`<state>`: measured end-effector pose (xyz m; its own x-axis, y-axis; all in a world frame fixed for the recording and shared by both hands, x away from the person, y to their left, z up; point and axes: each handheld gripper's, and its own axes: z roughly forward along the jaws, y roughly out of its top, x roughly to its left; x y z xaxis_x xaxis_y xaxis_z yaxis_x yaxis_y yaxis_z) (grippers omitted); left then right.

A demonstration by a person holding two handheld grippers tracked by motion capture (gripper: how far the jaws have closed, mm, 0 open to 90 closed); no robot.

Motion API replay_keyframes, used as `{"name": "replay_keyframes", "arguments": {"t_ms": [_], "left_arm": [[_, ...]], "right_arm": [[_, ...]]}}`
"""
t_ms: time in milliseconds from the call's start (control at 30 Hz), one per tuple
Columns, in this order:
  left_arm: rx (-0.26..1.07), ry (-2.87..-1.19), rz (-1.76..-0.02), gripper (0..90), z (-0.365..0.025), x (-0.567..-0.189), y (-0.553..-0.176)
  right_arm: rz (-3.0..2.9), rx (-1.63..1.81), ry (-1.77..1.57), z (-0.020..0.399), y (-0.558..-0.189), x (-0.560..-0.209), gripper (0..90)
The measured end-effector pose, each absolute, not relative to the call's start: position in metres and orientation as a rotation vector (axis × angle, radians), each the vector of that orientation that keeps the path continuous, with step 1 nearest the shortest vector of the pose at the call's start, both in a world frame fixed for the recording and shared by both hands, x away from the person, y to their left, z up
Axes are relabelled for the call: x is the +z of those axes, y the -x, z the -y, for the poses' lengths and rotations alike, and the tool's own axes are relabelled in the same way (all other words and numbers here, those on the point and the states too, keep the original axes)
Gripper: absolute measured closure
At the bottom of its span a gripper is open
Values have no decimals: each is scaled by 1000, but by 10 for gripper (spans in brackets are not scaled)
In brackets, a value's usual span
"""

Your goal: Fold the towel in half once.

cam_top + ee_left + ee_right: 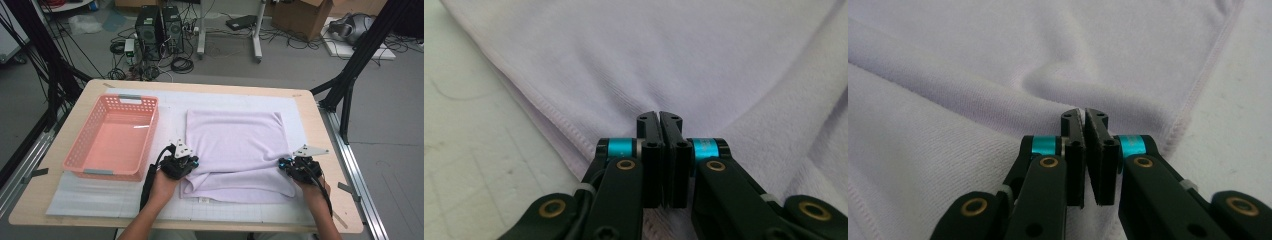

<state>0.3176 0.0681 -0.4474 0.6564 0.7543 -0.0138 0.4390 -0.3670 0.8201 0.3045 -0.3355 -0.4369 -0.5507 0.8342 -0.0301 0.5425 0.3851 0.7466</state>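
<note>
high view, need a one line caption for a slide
Both tongs, left and right, pinch the near folded edge of a lilac towel beside a pink basket on the table.

A lab: computer towers [160, 31], floor cables [182, 64], black rig frame [357, 60].

high view: above, forward-down | gripper views: close on towel [235, 150]

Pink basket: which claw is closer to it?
Left. The left claw sits just off the pink basket's near right corner, clamped on the lilac towel's left edge. The right claw grips the towel's far right edge, the whole towel between it and the basket.
</note>
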Motion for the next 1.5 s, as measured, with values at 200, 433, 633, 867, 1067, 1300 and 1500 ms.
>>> {"name": "replay_keyframes", "arguments": {"t_ms": [200, 433, 633, 867, 1067, 1300, 1500], "left_arm": [[555, -1902, -998, 878, -73, -436, -342], [560, -1857, -1070, 856, -71, -439, -362], [488, -1833, -1067, 497, -74, -435, -344], [418, -1815, -1012, 481, -82, -442, -307], [374, -1834, -1047, 482, -93, -449, -284], [341, -1844, -1090, 609, -102, -451, -256], [316, -1874, -1119, 666, -102, -454, -247]], "right_arm": [[-2192, 997, -1215, 334, -311, -435, 867], [-2104, 977, -1240, 328, -325, -441, 847], [-2060, 1040, -1285, 338, -313, -433, 663], [-2061, 1123, -1282, 354, -280, -425, 643], [-2124, 1096, -1298, 359, -253, -428, 639], [-2157, 1059, -1335, 364, -232, -440, 680], [-2176, 1042, -1335, 365, -226, -447, 795]]}}
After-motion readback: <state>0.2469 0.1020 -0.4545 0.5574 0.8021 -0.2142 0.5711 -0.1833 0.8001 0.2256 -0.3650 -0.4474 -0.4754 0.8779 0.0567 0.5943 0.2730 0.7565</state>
